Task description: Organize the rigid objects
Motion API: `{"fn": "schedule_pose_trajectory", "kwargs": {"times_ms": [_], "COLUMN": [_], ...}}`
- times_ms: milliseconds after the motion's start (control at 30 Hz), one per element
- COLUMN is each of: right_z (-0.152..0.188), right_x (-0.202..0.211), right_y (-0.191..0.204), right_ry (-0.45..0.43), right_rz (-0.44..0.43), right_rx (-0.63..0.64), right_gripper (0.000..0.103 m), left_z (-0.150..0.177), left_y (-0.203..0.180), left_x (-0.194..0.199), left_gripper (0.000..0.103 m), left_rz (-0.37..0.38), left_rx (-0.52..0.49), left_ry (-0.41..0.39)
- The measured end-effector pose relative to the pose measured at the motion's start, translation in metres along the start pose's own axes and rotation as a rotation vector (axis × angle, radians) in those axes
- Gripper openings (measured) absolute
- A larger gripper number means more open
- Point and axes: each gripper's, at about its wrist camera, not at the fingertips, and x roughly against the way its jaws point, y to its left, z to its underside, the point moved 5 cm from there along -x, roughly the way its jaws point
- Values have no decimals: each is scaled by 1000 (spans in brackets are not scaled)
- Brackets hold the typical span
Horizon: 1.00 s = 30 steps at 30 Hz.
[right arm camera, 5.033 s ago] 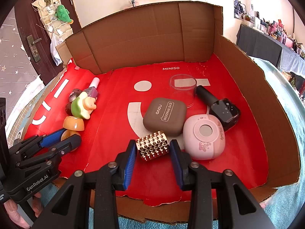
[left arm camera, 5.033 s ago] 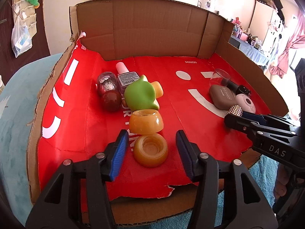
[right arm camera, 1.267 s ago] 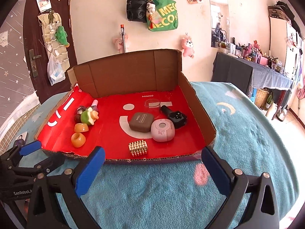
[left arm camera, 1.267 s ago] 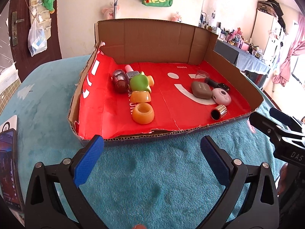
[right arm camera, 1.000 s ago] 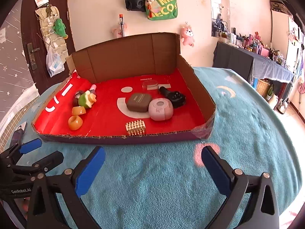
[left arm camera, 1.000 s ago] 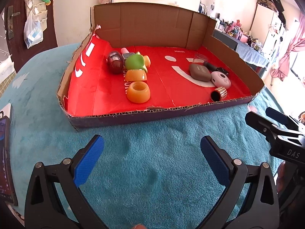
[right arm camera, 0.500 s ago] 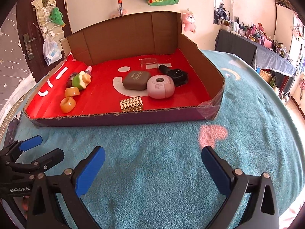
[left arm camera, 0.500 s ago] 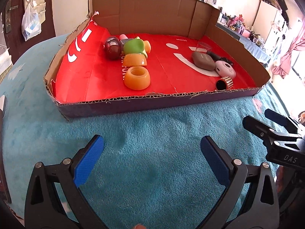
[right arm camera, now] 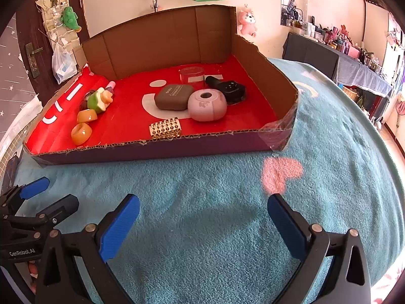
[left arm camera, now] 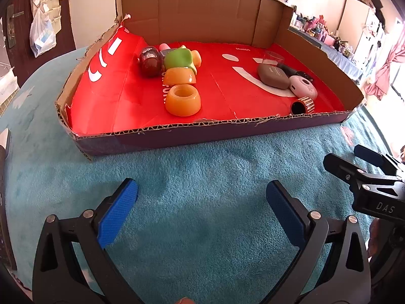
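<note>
Both grippers have pulled back since five seconds ago, leaving the orange ring and studded cylinder inside the box. Now the left gripper (left arm camera: 202, 195) and right gripper (right arm camera: 203, 209) hang wide apart and unladen over bare teal blanket (right arm camera: 215, 190), with free room up to the cardboard box's (left arm camera: 202, 136) low front edge. Mid-frame, the orange ring (left arm camera: 182, 99) sits left and the studded cylinder (right arm camera: 165, 128) lies just behind that edge.
</note>
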Motion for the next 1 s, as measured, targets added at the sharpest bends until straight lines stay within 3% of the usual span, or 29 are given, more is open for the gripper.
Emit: {"fn": "schedule_pose_trajectory", "kwargs": {"times_ms": [1000], "right_z": [7], "right_x": [-7], "right_y": [2], "right_ry": [-6], "right_rz": [45], "right_rx": [23], "right_gripper": [103], "left_z": [1], "left_y": [0], "left_x": [-1], "left_gripper": [103], "left_rz": [-24], "left_rx": [-2], "left_ry": [-8]}}
